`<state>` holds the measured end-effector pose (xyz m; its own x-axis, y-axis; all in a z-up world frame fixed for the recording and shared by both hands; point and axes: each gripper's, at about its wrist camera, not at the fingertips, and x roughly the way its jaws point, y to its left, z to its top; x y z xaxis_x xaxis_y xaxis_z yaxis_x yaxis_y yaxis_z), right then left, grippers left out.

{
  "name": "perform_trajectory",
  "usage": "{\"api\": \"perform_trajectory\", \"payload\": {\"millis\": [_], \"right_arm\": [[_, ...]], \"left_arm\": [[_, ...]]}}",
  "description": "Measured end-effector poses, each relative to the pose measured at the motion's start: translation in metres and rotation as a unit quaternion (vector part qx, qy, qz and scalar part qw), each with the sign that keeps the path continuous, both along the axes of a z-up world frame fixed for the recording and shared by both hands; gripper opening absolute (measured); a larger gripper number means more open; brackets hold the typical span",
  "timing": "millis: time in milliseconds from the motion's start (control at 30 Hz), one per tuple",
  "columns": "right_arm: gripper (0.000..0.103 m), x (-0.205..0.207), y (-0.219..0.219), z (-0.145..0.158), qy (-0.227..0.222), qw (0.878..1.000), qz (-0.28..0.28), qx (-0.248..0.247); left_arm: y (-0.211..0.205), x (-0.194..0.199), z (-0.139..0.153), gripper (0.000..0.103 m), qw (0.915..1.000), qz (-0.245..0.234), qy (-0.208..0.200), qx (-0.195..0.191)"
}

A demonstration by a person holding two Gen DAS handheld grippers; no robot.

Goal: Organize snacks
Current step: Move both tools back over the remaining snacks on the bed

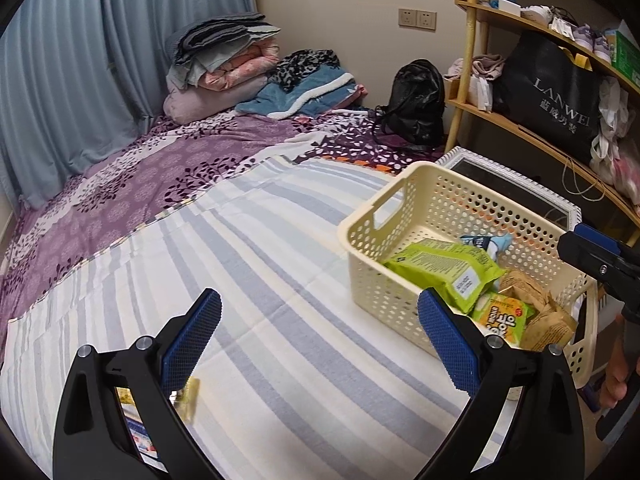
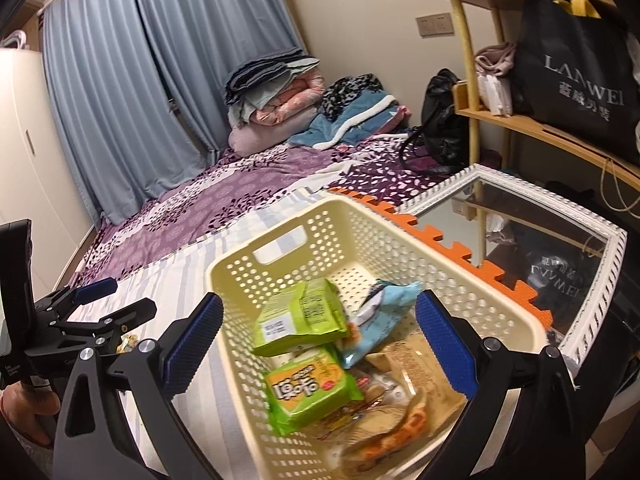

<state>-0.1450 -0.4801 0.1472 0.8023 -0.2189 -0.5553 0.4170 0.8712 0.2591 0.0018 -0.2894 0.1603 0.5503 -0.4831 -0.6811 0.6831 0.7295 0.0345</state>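
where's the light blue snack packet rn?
In the cream basket, right wrist view: light blue packet lies toward the right, beside the green packet.

dim indoor light, fisheye-warped edges

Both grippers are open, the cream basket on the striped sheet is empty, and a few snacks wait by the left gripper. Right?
Not quite: the cream basket is not empty. The right wrist view shows green, blue and brown snack packets in it. The rest stands.

Cream perforated basket (image 2: 280, 240); lime-green snack packs (image 2: 304, 316); blue-white striped sheet (image 1: 248, 264); purple floral bedspread (image 1: 160, 172); grey-blue curtains (image 1: 80, 60).
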Motion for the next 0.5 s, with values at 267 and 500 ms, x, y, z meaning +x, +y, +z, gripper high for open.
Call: {"api": "perform_trajectory", "payload": {"millis": [267,500], "right_arm": [[0.096,0.020,0.031,0.001,0.006,0.999,0.040,-0.007],[0.096,0.041,0.069,-0.003,0.018,0.996,0.091,-0.014]], "left_arm": [[0.029,0.005,-0.001,0.100,0.9997,0.022,-0.008,0.002],[0.056,0.012,-0.003,0.100,0.9989,0.046,-0.004,-0.002]]}}
